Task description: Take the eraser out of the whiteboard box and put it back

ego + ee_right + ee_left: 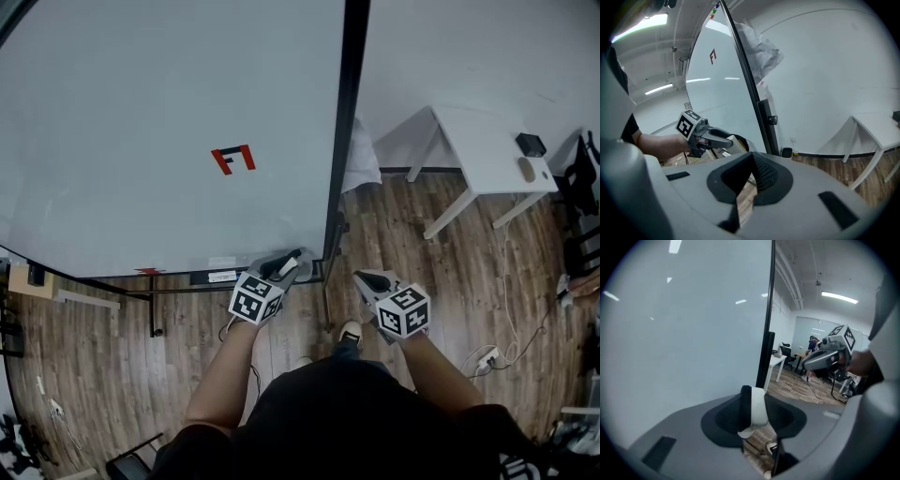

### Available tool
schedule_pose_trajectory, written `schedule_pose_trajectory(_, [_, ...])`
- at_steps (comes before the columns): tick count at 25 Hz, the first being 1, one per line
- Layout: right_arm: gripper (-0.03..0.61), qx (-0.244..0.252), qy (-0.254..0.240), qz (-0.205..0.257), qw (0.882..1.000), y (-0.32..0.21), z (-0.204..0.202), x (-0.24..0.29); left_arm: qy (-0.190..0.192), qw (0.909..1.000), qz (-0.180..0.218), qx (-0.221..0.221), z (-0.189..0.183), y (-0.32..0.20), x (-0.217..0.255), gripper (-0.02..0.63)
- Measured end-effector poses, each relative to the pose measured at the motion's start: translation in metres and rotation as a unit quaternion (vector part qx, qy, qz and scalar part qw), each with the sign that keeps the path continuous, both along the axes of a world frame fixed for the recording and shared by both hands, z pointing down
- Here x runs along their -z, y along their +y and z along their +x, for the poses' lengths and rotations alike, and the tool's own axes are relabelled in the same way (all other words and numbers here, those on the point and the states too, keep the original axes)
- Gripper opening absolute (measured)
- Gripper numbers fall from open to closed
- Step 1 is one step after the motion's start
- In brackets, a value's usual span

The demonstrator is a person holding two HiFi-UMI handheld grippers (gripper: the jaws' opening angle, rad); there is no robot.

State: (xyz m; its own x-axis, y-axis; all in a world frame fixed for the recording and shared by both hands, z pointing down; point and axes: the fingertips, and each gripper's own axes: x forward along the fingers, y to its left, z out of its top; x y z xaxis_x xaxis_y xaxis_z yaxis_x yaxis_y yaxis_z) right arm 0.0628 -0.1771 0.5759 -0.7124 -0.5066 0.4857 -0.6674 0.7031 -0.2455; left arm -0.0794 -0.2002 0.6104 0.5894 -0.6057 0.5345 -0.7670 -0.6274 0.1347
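Removal appears done: the left gripper (281, 270) is clamping the eraser (758, 408), whose white body and black felt are standing upright between its jaws, clear of any tray. In the head view the eraser is sitting at 6 o'clock from the lower right corner of the whiteboard (141, 141), just off its bottom rail (211, 277). The right gripper (751, 174), at 3 o'clock from the left, is holding nothing, with its jaws together. Return to the box is judged outstanding. The box itself is not showing distinctly. The rail is reading only as a dark strip with pale labels, and the left gripper is covering its end.
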Motion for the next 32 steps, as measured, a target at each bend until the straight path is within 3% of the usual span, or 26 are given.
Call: schedule_pose_trajectory(32, [-0.005, 0.004, 0.007, 0.004, 1.000, 0.046, -0.024, 0.008, 0.003, 0.9991, 0.010, 0.041, -0.074, 0.069, 0.012, 0.153])
